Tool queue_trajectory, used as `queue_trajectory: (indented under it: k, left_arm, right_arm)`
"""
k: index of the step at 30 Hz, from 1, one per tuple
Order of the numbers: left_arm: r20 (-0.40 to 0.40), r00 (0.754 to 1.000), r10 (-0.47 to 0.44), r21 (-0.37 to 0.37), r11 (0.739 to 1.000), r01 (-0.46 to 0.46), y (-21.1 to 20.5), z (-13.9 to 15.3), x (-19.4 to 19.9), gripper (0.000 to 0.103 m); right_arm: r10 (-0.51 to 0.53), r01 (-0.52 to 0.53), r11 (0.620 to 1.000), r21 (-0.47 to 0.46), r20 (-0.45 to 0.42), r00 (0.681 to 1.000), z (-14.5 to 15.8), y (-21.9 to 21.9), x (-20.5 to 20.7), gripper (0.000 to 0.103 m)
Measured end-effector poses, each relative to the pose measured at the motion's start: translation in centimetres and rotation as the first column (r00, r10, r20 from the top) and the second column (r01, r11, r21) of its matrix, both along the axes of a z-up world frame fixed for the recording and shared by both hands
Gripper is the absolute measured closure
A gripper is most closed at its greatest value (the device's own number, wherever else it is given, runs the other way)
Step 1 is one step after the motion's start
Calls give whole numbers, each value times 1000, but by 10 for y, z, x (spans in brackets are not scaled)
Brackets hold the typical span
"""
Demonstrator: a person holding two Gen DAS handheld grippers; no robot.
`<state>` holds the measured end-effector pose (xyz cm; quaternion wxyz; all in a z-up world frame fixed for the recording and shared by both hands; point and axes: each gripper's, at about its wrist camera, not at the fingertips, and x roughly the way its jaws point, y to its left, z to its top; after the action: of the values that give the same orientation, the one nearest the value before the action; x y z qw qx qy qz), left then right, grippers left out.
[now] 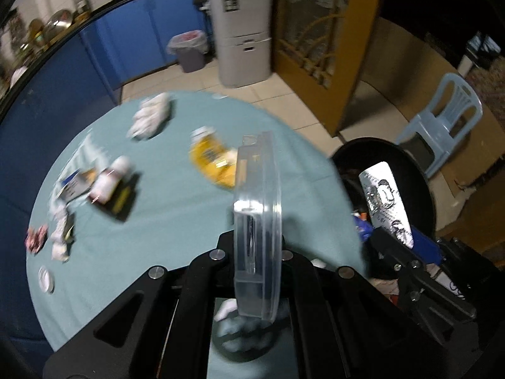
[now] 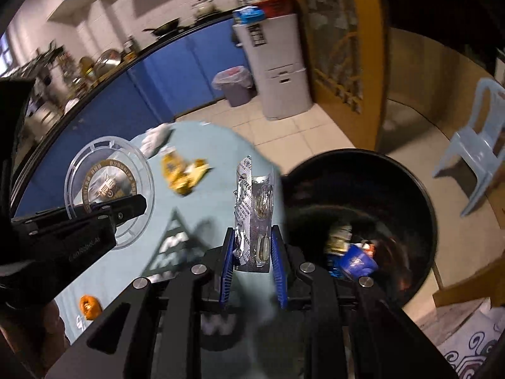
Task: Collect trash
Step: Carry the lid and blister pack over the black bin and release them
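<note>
The left tool (image 1: 257, 246) clamps a clear plastic lid (image 1: 257, 221) edge-on at frame centre: light, stiff, slippery. The right tool (image 2: 254, 246) pinches a crinkly foil blister pack (image 2: 254, 208), centre, beside the black bin (image 2: 410, 173) at right.

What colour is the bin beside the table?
Black bin, trash already inside; clearest in the right wrist view.

- Left gripper (image 2: 126, 210): faint embossed lettering runs along its black body, too soft to spell out.
- Clear round lid (image 2: 109, 189): a gold ring of characters around a centre emblem, blurred past reading.
- Silver blister pack (image 2: 254, 211): rows of small print on the foil, not legible.
- White cabinet (image 2: 271, 66): a black-and-white label near its top, unreadable.
</note>
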<state>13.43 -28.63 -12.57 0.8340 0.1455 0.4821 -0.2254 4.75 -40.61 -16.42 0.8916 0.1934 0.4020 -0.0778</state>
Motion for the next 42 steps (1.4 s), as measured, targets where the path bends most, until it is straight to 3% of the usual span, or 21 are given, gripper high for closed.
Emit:
queue_trajectory:
  k: [10,16,17,18,19,20,23,30,36,39,40,42]
  left_arm:
    - [10,986,-166,3,986,166,-107,1,-13,99]
    - [13,977,-215,-2,977,215,-150,0,-13,96]
    - [9,975,-222,1,975,222,-155,-2,-12,96]
    - [3,974,-229,3,974,229,-160,-3,-13,96]
    - [-7,972,-233,9,972,233,-165,-5,-12,96]
    - [-15,972,-234,14,972,234,-167,-7,-10,96]
    - [-24,976,-216,31,976,216,-167,-13,-5,96]
    - [-140,968,-210,5,977,212,-161,-26,10,95]
    - [-149,966,-213,54,973,223,-164,-29,8,95]
    - [-91,974,-209,107,970,218,-169,-29,6,95]
    - [-75,969,-235,99,965,242,-169,-28,3,95]
    - [-102,933,-345,-36,938,344,-166,-26,-1,94]
  right_arm:
    - [-146,146,989,-18,-12,989,-10,-67,-15,79]
    - [-194,192,981,-43,-41,980,-18,-92,-21,70]
    - [-198,197,980,-40,-39,979,-20,-95,-22,65]
    - [-200,199,979,-38,-38,979,-20,-96,-21,41]
    - [-197,196,980,-33,-28,980,-21,-99,-22,27]
    - [-195,195,980,-31,-15,981,-21,-99,-22,20]
    - [-193,192,981,-37,-10,981,-22,-100,-21,20]
    - [-191,191,982,-14,-27,981,-27,-100,-18,20]
    - [-192,192,981,-13,-30,981,-26,-97,-19,20]
    - [-195,195,981,-16,-32,980,-24,-97,-20,20]
    - [-195,194,981,-17,-32,980,-24,-96,-21,20]
    - [-197,196,980,-22,-32,980,-24,-96,-22,20]
